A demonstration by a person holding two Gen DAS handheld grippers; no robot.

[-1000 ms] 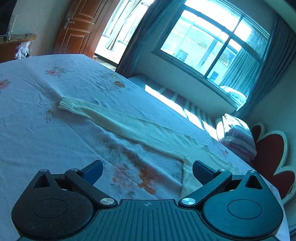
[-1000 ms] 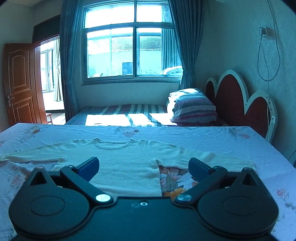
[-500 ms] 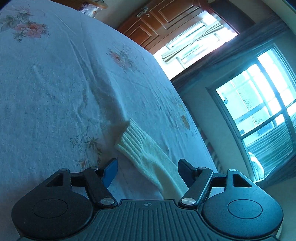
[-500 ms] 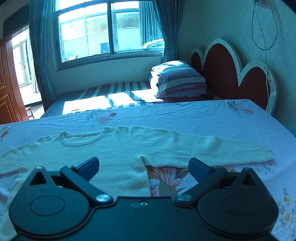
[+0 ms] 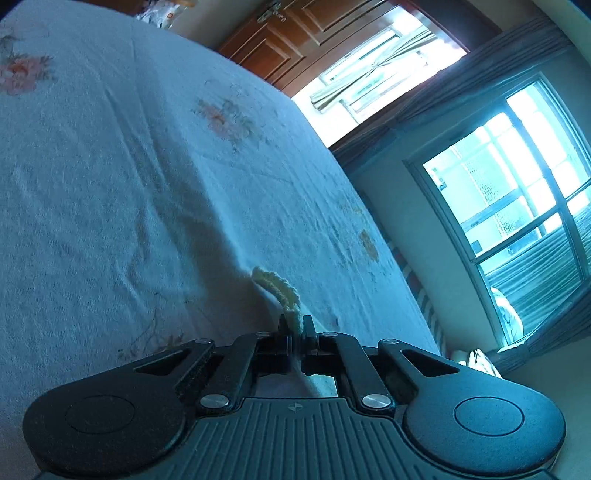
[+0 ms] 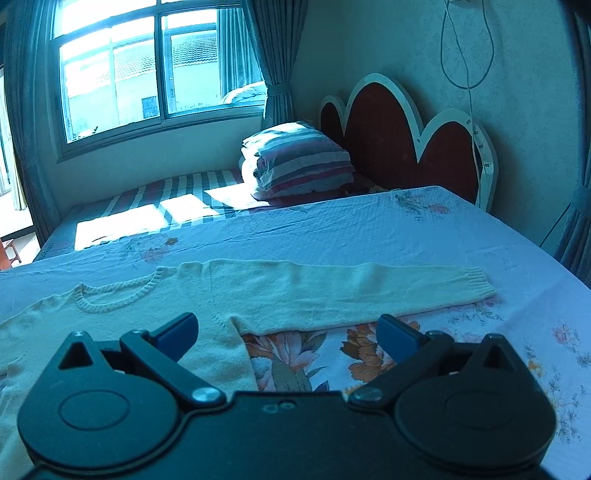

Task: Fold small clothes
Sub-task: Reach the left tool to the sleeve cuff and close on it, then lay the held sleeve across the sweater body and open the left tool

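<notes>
While the cream knitted sweater [image 6: 207, 295] is spread flat on the bed's floral sheet [image 6: 424, 236], with its round neckline turned toward the window [image 6: 147, 70], one of its ribbed cuffs [image 5: 279, 288] is pinched between the jaws of the left gripper [image 5: 294, 332]. Those jaws have just been closing and are now drawn together on the knit, so that the cuff is bunched and stands up out of them, a little above the sheet [image 5: 129, 203]. Only this short ribbed end of the sleeve is seen in the left wrist view; the remainder is hidden behind the gripper body. Beyond it, a brown wooden door [image 5: 295, 33] and a curtained window are seen at the far side of the room.

In the right wrist view, the right gripper [image 6: 288, 332] is held low over the bed with its jaws spread wide and nothing between them. Its blue pads [image 6: 397, 332] are placed over the area where the sweater's side edge meets the orange flowers of the sheet, near the underarm. The other sleeve [image 6: 351, 291] is laid out straight to the right, its ribbed end lying flat on the sheet, well apart from the gripper. Whether the open jaws are touching the fabric cannot be told. Behind the bed, a folded striped quilt [image 6: 299, 162] is set on a second, striped bed [image 6: 166, 199], beside a red scalloped headboard [image 6: 399, 144].
</notes>
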